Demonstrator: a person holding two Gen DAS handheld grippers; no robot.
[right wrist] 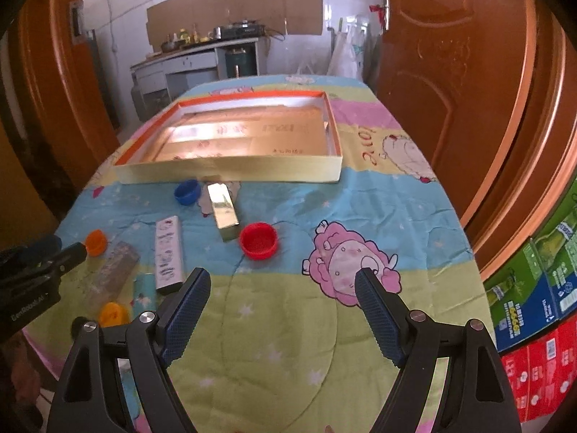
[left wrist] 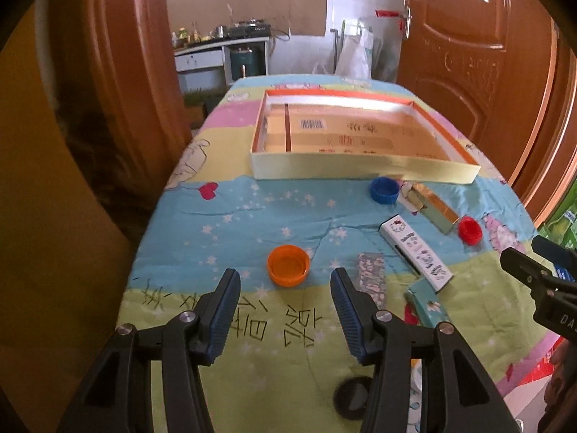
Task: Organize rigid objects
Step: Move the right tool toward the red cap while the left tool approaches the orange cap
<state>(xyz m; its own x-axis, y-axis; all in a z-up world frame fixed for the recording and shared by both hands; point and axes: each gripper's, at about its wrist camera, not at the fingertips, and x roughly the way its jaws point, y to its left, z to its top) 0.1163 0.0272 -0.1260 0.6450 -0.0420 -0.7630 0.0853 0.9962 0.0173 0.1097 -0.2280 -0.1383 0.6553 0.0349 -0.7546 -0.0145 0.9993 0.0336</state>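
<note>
Orange cap [left wrist: 288,265] just ahead of left gripper [left wrist: 285,278] (jaws spread, right gripper's [right wrist: 283,278] too).

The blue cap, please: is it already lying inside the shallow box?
No, the blue cap lies on the tablecloth just in front of the shallow box, outside its near wall.

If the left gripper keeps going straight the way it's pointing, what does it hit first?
Most likely the orange cap, which sits just ahead between the open jaws of the left gripper. Depth is hard to judge, so it may pass above it.
</note>
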